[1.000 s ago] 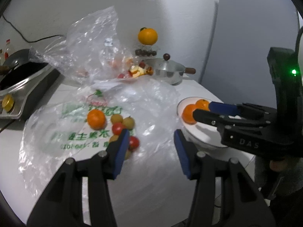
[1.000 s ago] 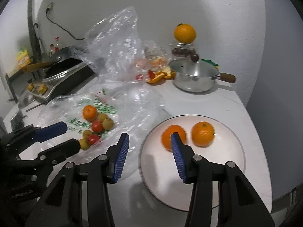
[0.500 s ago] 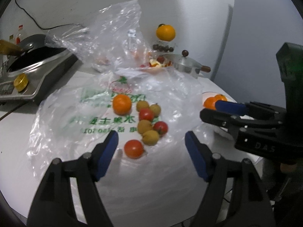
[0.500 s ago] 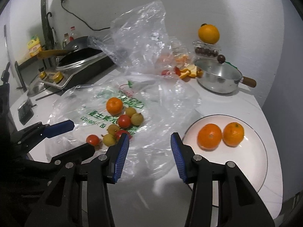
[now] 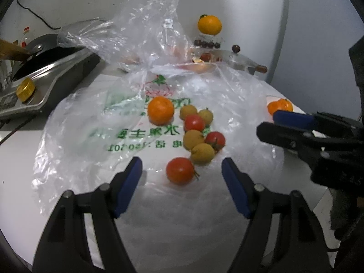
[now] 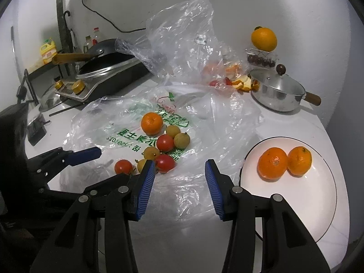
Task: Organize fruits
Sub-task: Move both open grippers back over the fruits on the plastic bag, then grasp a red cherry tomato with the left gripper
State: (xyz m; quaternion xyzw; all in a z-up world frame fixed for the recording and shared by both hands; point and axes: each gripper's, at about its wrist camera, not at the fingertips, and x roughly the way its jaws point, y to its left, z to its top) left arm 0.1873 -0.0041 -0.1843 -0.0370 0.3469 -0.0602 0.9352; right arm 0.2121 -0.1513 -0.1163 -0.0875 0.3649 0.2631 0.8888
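Pot (image 6: pixel 278 93): lidded, set by the wall.
Wok (image 6: pixel 103 55): seated on the stove (image 6: pixel 100 82).
Bottles (image 6: pixel 91 39): grouped behind the wok.

The left black plastic two-finger tool (image 5: pixel 182 167) has angular linkage arms, each carrying round silver screw heads at the joints; its fingers (image 5: pixel 127 185) end in blue pads with a smooth face; the right black plastic two-finger tool (image 6: pixel 180 185) is built alike, with silver pivot screws, and its blue pads (image 6: pixel 146 190) are finely ribbed along the edge.
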